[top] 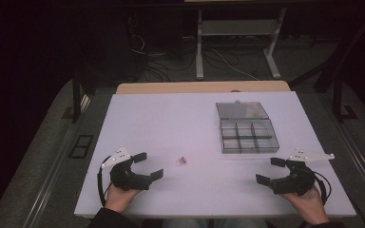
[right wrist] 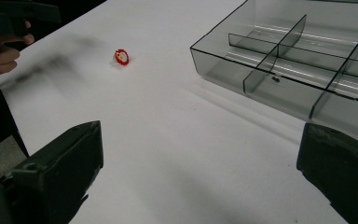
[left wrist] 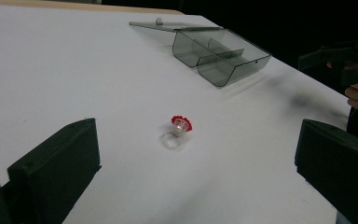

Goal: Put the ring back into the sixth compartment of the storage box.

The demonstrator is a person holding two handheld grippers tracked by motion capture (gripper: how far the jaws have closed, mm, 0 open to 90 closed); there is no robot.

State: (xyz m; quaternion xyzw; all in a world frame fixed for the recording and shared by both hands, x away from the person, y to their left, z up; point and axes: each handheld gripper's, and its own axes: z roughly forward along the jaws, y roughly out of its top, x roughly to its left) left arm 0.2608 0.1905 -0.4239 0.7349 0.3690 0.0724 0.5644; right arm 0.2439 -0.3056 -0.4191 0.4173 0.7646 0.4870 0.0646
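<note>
A tiny clear piece with a red toothed cap [top: 182,160] lies on the white table [top: 171,123], between the two grippers. It shows closer in the left gripper view [left wrist: 178,131] and far off in the right gripper view [right wrist: 120,57]. My left gripper [top: 148,166] rests at the front left, jaws wide open and empty [left wrist: 196,163]. At the front right my right gripper [top: 271,171] is open too, with nothing between its jaws [right wrist: 200,172]. A smoky clear compartment box [top: 249,135] stands open at the right, its lid [top: 241,110] laid back.
The box's dividers [right wrist: 279,56] lie just ahead of my right gripper. A wooden strip [top: 202,87] runs along the table's far edge. Beyond it, in the dark, stand desk legs [top: 199,45] and cables on the floor.
</note>
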